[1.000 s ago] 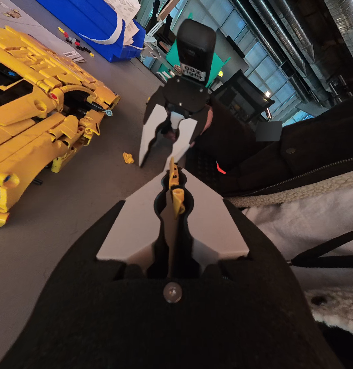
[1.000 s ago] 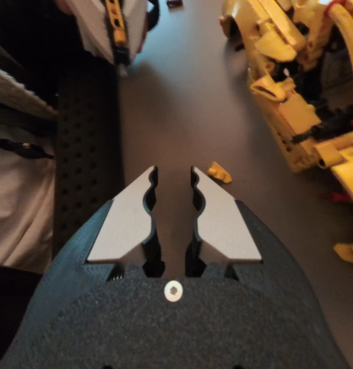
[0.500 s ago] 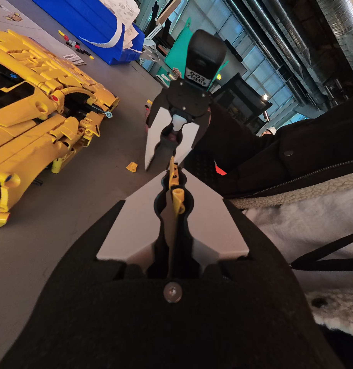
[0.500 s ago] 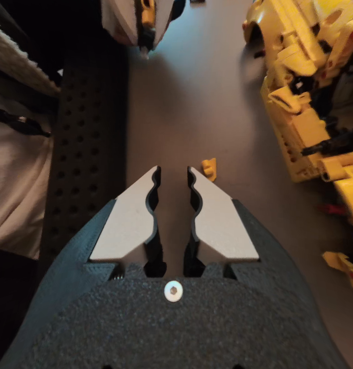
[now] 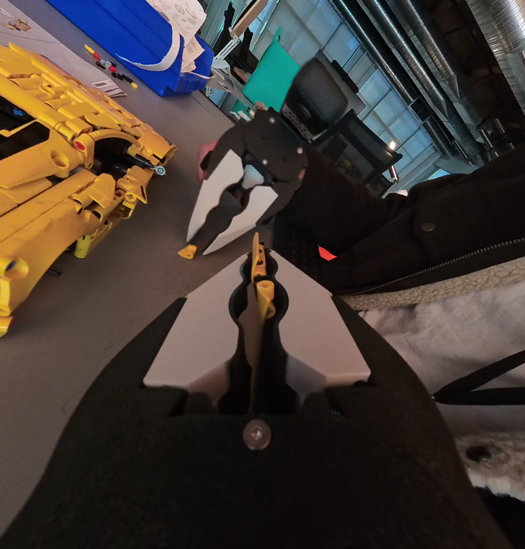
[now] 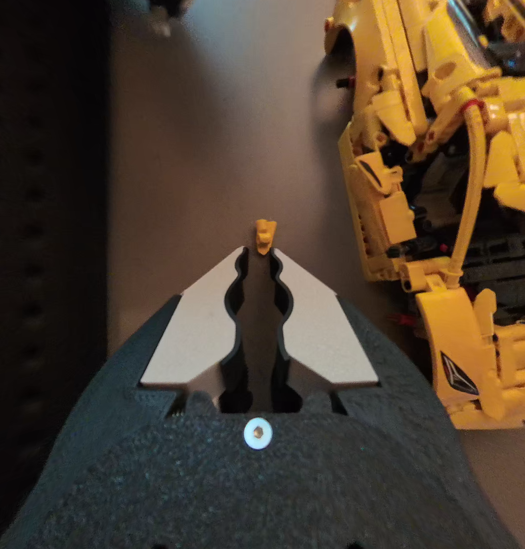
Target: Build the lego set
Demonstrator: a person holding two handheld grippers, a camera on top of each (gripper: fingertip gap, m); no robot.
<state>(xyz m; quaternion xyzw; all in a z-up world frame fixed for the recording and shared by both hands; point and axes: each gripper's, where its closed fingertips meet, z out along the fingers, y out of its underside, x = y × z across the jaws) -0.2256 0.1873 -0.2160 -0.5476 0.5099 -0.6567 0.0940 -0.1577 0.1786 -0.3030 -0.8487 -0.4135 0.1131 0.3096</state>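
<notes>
From the left wrist view, the left gripper [image 5: 256,258] is clenched on a thin yellow sub-assembly [image 5: 259,277], a flat yellow beam with a small tube-shaped connector clipped to it, standing edge-on between the jaws and poking just past the tips. It is held up off the grey table [image 5: 77,312], apparently parked in the air so its free end stays reachable for a further part. Beyond it the right gripper [image 5: 199,248] points steeply down with its jaws apart, tips at the table and just beside a small yellow piece [image 5: 187,251], which lies loose between the gripper and the yellow lego car [image 5: 62,178]. The car sits to the left, largely built, its open wheel arch facing this way. At the far table edge are a blue bin [image 5: 142,38] and a few scattered pins [image 5: 112,66], well apart from the work.

From the right wrist view, the right gripper [image 6: 258,251] is released, its jaws spread, and the small yellow piece [image 6: 264,236] sits on the table right at the tips, slightly nearer the right-hand finger and only just entering the gap. This alignment looks chosen so a close would pinch the piece across its narrow width. The lego car [image 6: 433,208] fills the right side, near but not touching. The image is somewhat blurred, so whether a tip touches the piece cannot be told
</notes>
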